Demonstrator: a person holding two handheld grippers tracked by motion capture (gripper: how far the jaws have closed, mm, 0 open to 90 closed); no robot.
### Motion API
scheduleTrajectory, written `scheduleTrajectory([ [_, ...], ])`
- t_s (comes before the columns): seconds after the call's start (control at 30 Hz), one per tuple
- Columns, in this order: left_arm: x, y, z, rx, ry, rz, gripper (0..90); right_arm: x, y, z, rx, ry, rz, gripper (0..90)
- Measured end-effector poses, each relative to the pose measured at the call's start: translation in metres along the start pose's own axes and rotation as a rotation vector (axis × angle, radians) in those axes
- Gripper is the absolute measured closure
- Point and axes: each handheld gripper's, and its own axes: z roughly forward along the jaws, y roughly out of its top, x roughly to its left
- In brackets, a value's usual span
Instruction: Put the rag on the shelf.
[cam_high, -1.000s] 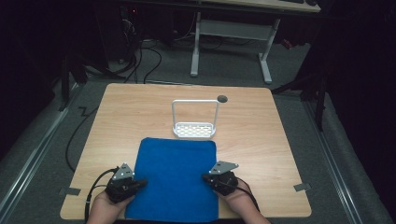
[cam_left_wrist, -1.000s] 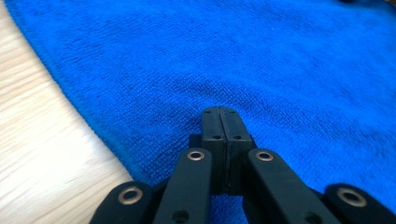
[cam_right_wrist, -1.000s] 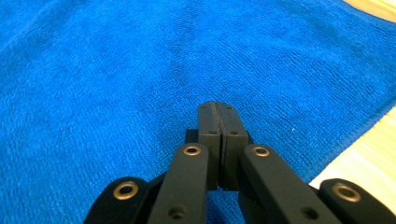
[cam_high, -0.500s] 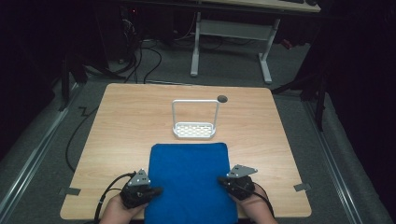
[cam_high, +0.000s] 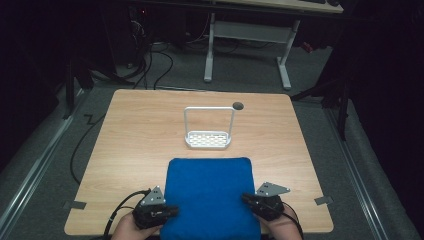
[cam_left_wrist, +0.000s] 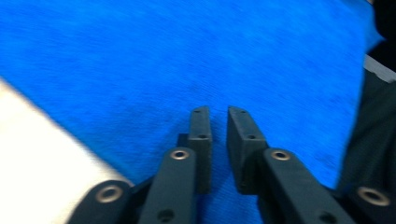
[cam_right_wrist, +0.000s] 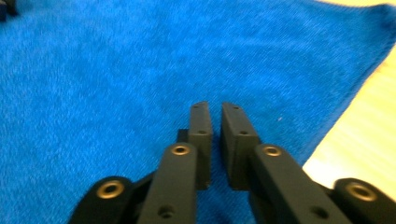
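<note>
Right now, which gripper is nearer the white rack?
Right, slightly. The right gripper sits below-right of the white rack; the left gripper sits lower, below-left, both at the blue towel edges.

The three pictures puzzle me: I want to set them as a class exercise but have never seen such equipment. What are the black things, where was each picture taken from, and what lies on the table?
No robot here: a person holds a hand-held gripper in each hand. The high view looks down on a wooden table. The left gripper and right gripper sit at the near edges of a blue towel. Behind the towel stands a small white rack with a tall wire handle. The other two pictures come from cameras riding on each gripper, looking along its two black fingers. In both, the fingers stand nearly together over the towel with a thin gap; whether cloth is pinched cannot be told.
</note>
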Motion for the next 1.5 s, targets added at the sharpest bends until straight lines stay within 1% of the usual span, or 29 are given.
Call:
scheduleTrajectory([
  [0.03,0.004,0.0,-0.002,-0.026,0.032,-0.015,77.0,-0.001,0.0,-0.001,-0.013,-0.006,0.009,80.3],
  [0.07,0.004,0.0,-0.002,-0.026,0.032,-0.015,74.5,-0.002,0.0,-0.002,-0.033,-0.014,0.011,79.1],
  [0.13,0.015,-0.002,-0.007,-0.091,0.084,-0.061,70.9,-0.005,0.001,-0.003,-0.063,-0.027,0.02,74.2],
  [0.17,0.015,-0.002,-0.007,-0.091,0.084,-0.061,69.0,-0.005,0.001,-0.003,-0.063,-0.027,0.02,74.2],
  [0.23,0.024,-0.004,-0.01,-0.135,0.129,-0.105,62.6,-0.008,0.001,-0.002,-0.079,-0.037,0.035,69.3],
  [0.27,0.029,-0.005,-0.011,-0.151,0.15,-0.134,62.6,-0.008,0.001,-0.002,-0.079,-0.037,0.035,69.3],
  [0.3,0.036,-0.007,-0.012,-0.171,0.166,-0.173,58.8,-0.009,0.001,-0.001,-0.08,-0.035,0.035,68.2],
  [0.33,0.039,-0.007,-0.013,-0.181,0.175,-0.188,54.6,-0.01,0.001,-0.001,-0.084,-0.031,0.034,66.9],
  [0.37,0.047,-0.007,-0.014,-0.197,0.207,-0.209,51.8,-0.011,0.001,-0.001,-0.093,-0.025,0.031,65.2],
  [0.4,0.047,-0.007,-0.014,-0.197,0.207,-0.209,50.3,-0.011,0.001,-0.001,-0.093,-0.025,0.031,65.2],
  [0.43,0.053,-0.004,-0.015,-0.215,0.234,-0.228,48.9,-0.012,0.001,-0.001,-0.103,-0.027,0.037,63.6],
  [0.47,0.053,-0.004,-0.015,-0.215,0.234,-0.228,47.6,-0.013,0.001,-0.001,-0.112,-0.03,0.039,62.3],
  [0.5,0.058,0.0,-0.016,-0.229,0.259,-0.231,46.8,-0.013,0.001,-0.001,-0.119,-0.034,0.041,60.6],
  [0.53,0.058,0.0,-0.016,-0.229,0.259,-0.231,45.8,-0.013,0.001,-0.001,-0.119,-0.034,0.041,60.6],
  [0.63,0.064,0.009,-0.014,-0.233,0.305,-0.218,43.8,-0.015,0.001,-0.002,-0.14,-0.031,0.048,52.8],
  [0.67,0.065,0.012,-0.013,-0.234,0.318,-0.213,43.2,-0.015,0.0,-0.002,-0.143,-0.038,0.04,52.5],
  [0.7,0.069,0.019,-0.011,-0.24,0.335,-0.216,42.5,-0.014,0.0,-0.002,-0.141,-0.06,0.02,51.8],
  [0.8,0.073,0.027,-0.006,-0.241,0.34,-0.211,41.8,-0.015,0.0,-0.002,-0.147,-0.072,0.02,50.1],
  [0.9,0.083,0.041,0.006,-0.212,0.336,-0.214,41.5,-0.016,-0.001,-0.001,-0.152,-0.074,0.032,49.5],
  [0.97,0.087,0.046,0.013,-0.209,0.331,-0.212,41.4,-0.018,-0.001,-0.001,-0.154,-0.083,0.042,48.7],
  [1.03,0.093,0.051,0.023,-0.175,0.33,-0.22,41.4,-0.02,0.0,-0.001,-0.154,-0.082,0.069,44.6],
  [1.07,0.093,0.051,0.023,-0.175,0.33,-0.22,41.8,-0.02,0.0,-0.001,-0.154,-0.082,0.069,44.6],
  [1.1,0.095,0.052,0.026,-0.152,0.322,-0.227,41.8,-0.02,0.0,-0.001,-0.158,-0.082,0.071,43.6],
  [1.2,0.097,0.052,0.032,-0.133,0.325,-0.224,44.1,-0.021,-0.002,-0.003,-0.167,-0.086,0.085,40.5],
  [1.27,0.096,0.052,0.032,-0.133,0.321,-0.21,46.3,-0.022,-0.003,-0.003,-0.165,-0.093,0.094,40.1],
  [1.33,0.097,0.053,0.032,-0.138,0.319,-0.213,49.2,-0.023,-0.006,-0.004,-0.163,-0.104,0.093,39.8],
  [1.37,0.099,0.053,0.032,-0.155,0.314,-0.227,51.0,-0.024,-0.008,-0.006,-0.159,-0.118,0.103,39.2],
  [1.43,0.101,0.054,0.032,-0.159,0.311,-0.233,53.5,-0.024,-0.009,-0.007,-0.159,-0.128,0.102,39.1],
  [1.5,0.105,0.056,0.034,-0.135,0.311,-0.251,58.8,-0.024,-0.01,-0.009,-0.164,-0.146,0.1,37.8],
])
